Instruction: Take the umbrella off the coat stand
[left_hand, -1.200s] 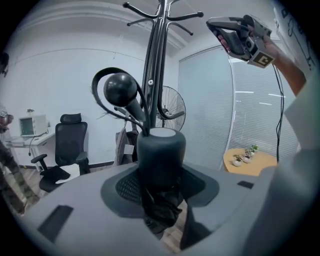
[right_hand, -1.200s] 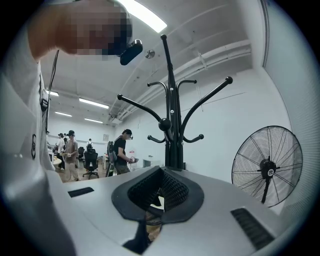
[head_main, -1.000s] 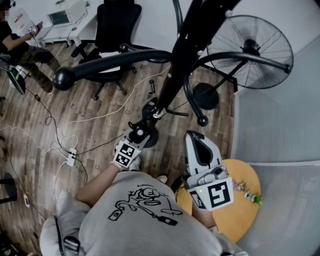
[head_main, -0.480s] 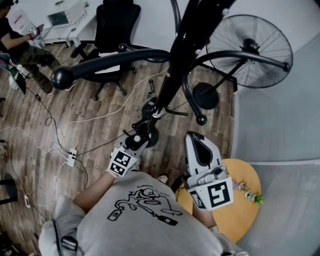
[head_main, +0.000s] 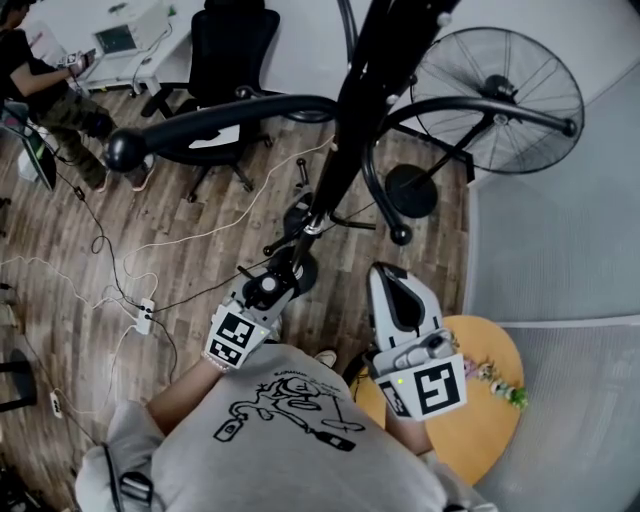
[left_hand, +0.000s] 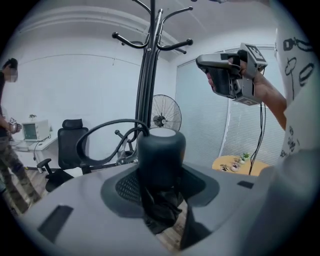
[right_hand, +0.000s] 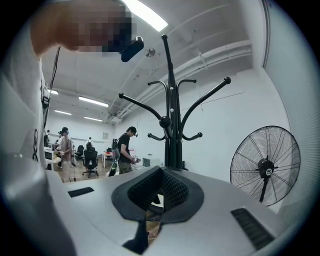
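Note:
The black coat stand (head_main: 350, 120) rises through the middle of the head view, its curved arms spreading left and right. My left gripper (head_main: 288, 262) is by the pole, low down, shut on the black folded umbrella (head_main: 298, 250). In the left gripper view the umbrella's round handle end (left_hand: 161, 152) stands between the jaws of the left gripper (left_hand: 161, 200). Black fabric hangs below it, and its strap loop (left_hand: 100, 132) curves toward the stand (left_hand: 148, 75). My right gripper (head_main: 388, 280) is held level to the right. Its jaws are shut with nothing between them (right_hand: 149, 212).
A standing fan (head_main: 495, 100) and a grey partition are at the right. A round wooden table (head_main: 490, 400) with small plants is below my right hand. An office chair (head_main: 235, 50) stands behind the stand. Cables and a power strip (head_main: 143, 312) lie on the floor. A person (head_main: 40, 90) is at the far left.
My left gripper has risen toward the head camera with the umbrella in it, sliding down and left in the picture. The right gripper has not moved.

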